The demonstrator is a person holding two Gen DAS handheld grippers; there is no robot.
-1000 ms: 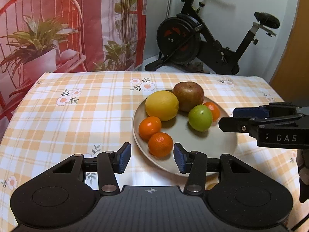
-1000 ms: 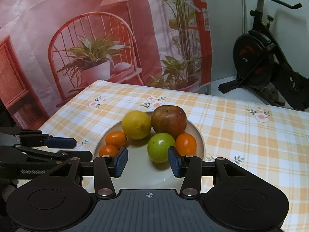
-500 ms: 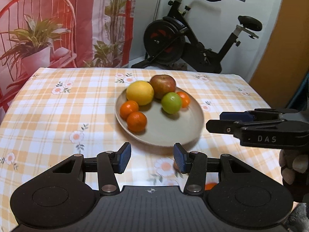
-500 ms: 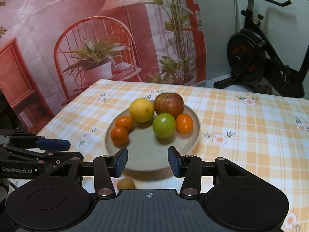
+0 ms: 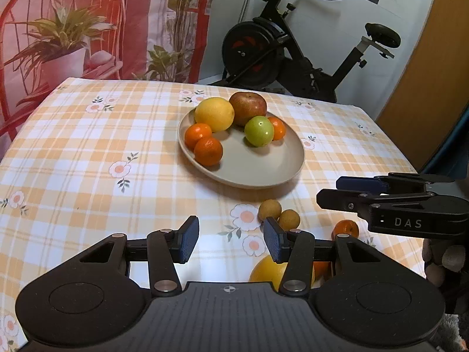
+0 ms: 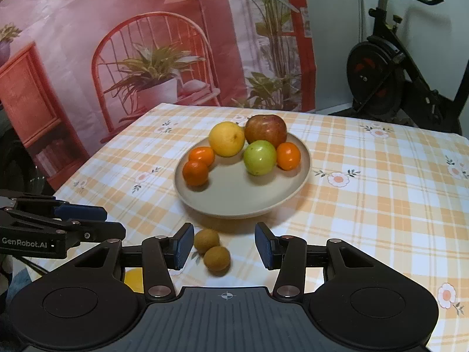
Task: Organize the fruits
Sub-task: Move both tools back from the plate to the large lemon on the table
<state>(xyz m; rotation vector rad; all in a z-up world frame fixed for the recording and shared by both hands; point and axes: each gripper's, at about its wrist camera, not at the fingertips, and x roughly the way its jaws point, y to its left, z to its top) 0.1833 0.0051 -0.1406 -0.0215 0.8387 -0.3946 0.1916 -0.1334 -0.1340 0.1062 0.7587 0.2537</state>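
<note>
One plate (image 6: 293,196) carrying six fruits: three tangerines (image 6: 195,172), one lemon (image 6: 226,138), one red apple (image 6: 265,130), one green apple (image 6: 259,157). On the counter (image 6: 381,199) at 6 o'clock of the plate: two small brown fruits (image 6: 217,258).

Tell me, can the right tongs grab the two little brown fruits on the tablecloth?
Probably yes. The two little brown fruits lie just ahead of the right tongs, whose jaws stand open and empty, and nothing sits between them.

Left tongs (image 5: 231,242) agape above the checked tablecloth (image 5: 88,161), fruit-laden plate (image 5: 288,165) beyond, two small brown fruits (image 5: 280,214) nearer.
</note>
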